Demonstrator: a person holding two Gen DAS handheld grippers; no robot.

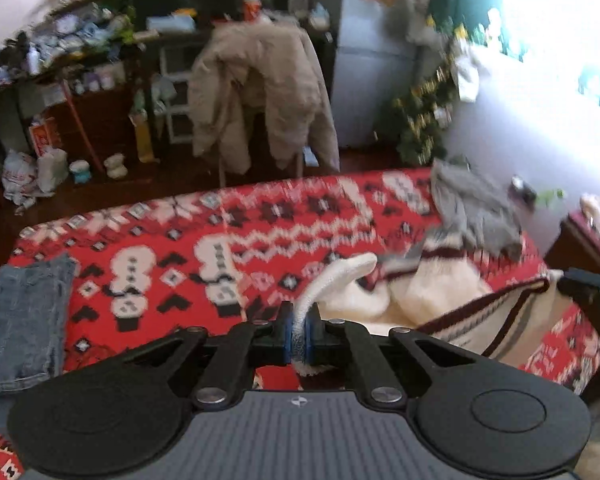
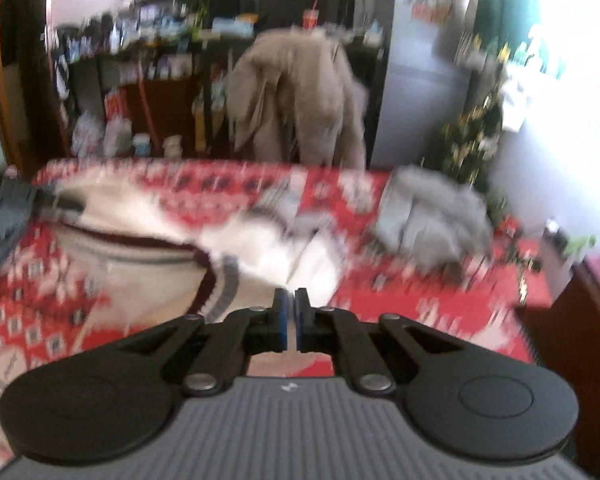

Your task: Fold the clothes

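The cream sweater [image 1: 432,300] lies rumpled on the red patterned blanket [image 1: 220,248]; your left gripper [image 1: 299,336] pinches its edge. Your right gripper [image 2: 291,320] is closed, seemingly on the sweater too, though blur hides it. You're lifting to spread it, so next pull both corners apart and lay it flat.

- Your left claw [image 1: 299,330] pinches a cream sweater [image 1: 432,300] edge.
- Folded jeans [image 1: 24,320] lie far left of it.
- A grey garment [image 1: 476,212] sits beyond, rightward.
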